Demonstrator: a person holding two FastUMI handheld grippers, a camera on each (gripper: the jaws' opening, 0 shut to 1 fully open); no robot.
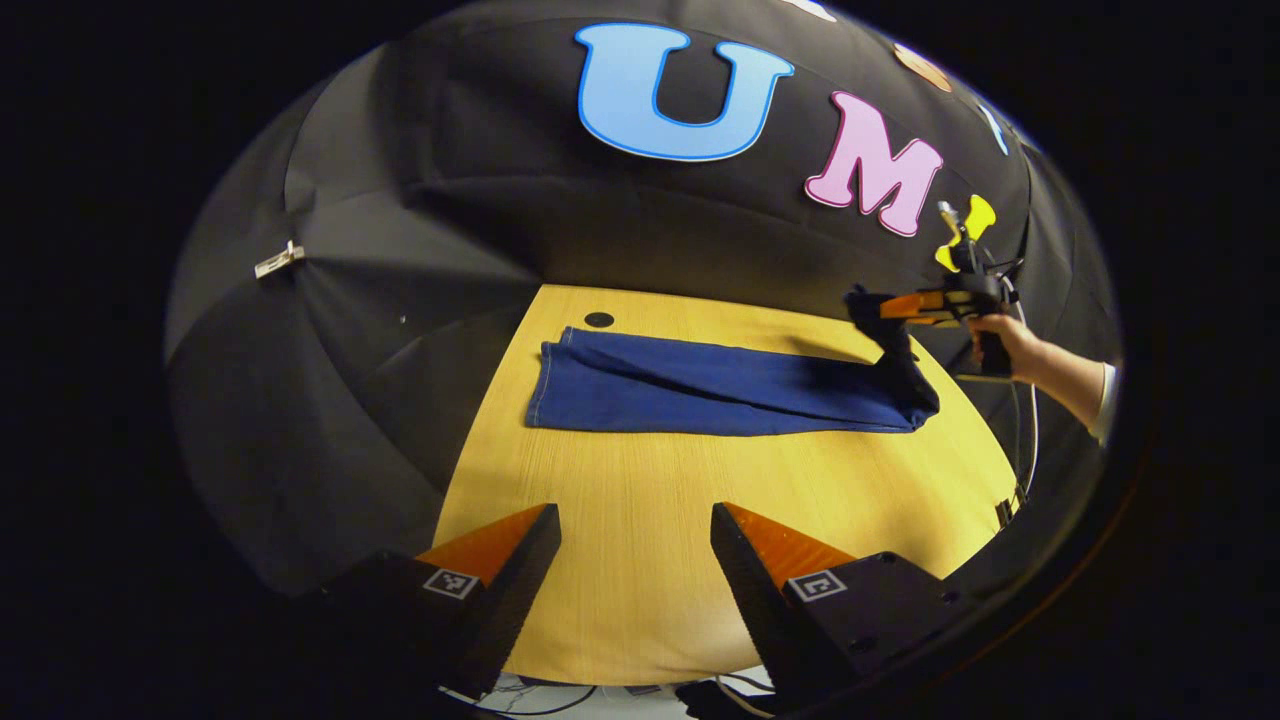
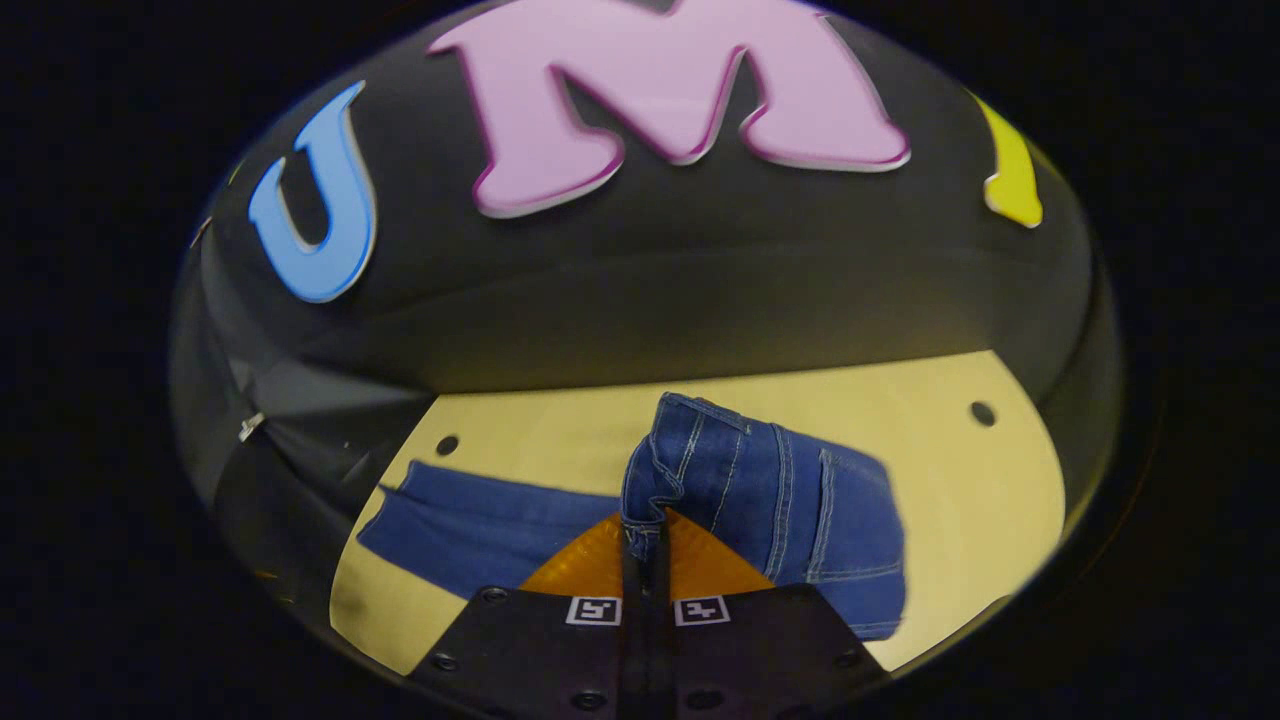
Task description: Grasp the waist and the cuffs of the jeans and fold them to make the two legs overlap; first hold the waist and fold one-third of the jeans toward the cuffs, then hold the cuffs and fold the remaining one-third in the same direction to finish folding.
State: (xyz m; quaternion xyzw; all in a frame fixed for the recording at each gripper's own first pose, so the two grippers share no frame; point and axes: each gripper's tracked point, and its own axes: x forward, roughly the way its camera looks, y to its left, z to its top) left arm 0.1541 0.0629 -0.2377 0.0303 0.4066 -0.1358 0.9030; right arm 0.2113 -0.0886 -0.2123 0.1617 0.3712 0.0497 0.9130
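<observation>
Two legs of the jeans [image 1: 700, 392] lie overlapped in the left gripper view, a long dark-blue strip stretched across the far half of the wooden table [image 1: 640, 560]. Its long axis runs side to side: the cuffs point toward the small dark hole [image 1: 599, 319] near the table's far left edge, and the waist end is at the opposite side, lifted off the table. There the right gripper [image 1: 868, 308], orange and black and held by a hand [image 1: 1000, 340], pinches the raised waist. Nearer the camera, the left gripper [image 1: 636, 535] hovers over bare wood on the near side of the jeans, well apart from them, its fingers spread wide with nothing between them.

In the right gripper view, the right gripper [image 2: 645, 530] has its two fingers pressed together on a bunched fold of the waistband. The waist section of the jeans [image 2: 770, 500], with seams and a pocket showing, hangs up and away from the fingertips, over the table [image 2: 980, 500]. The legs trail off toward the hole [image 2: 447, 444] at the table's far left and lie flat.
</observation>
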